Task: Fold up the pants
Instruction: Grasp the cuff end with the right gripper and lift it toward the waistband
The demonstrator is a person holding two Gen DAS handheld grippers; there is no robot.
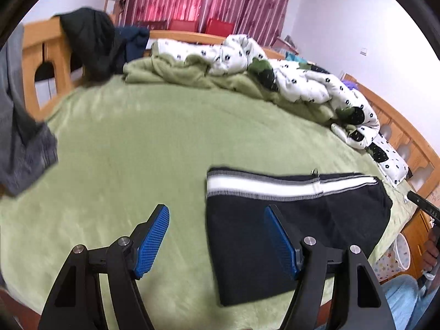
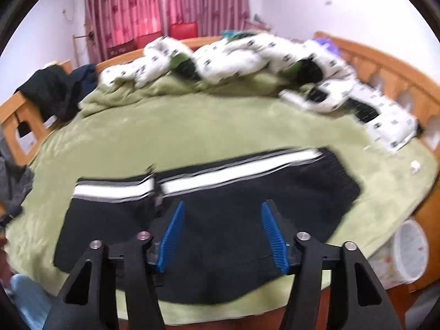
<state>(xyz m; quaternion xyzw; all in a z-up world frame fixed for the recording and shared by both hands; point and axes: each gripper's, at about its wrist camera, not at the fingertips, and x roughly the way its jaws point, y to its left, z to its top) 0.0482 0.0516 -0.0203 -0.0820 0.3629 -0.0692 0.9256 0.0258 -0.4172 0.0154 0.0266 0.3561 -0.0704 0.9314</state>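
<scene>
Black pants (image 1: 324,217) with a white side stripe lie folded flat on the green bed cover near the bed's front edge; they also show in the right wrist view (image 2: 220,220). My left gripper (image 1: 217,217) is open and empty, hovering above the pants' left edge, its left finger over bare cover. My right gripper (image 2: 221,214) is open and empty, held above the middle of the pants. The right wrist view is blurred by motion.
A green blanket and a white patterned quilt (image 1: 302,82) are bunched at the back of the bed. Dark clothes (image 1: 93,41) hang on the wooden footboard. Grey fabric (image 1: 19,137) hangs at the left. A white bin (image 2: 409,250) stands beside the bed.
</scene>
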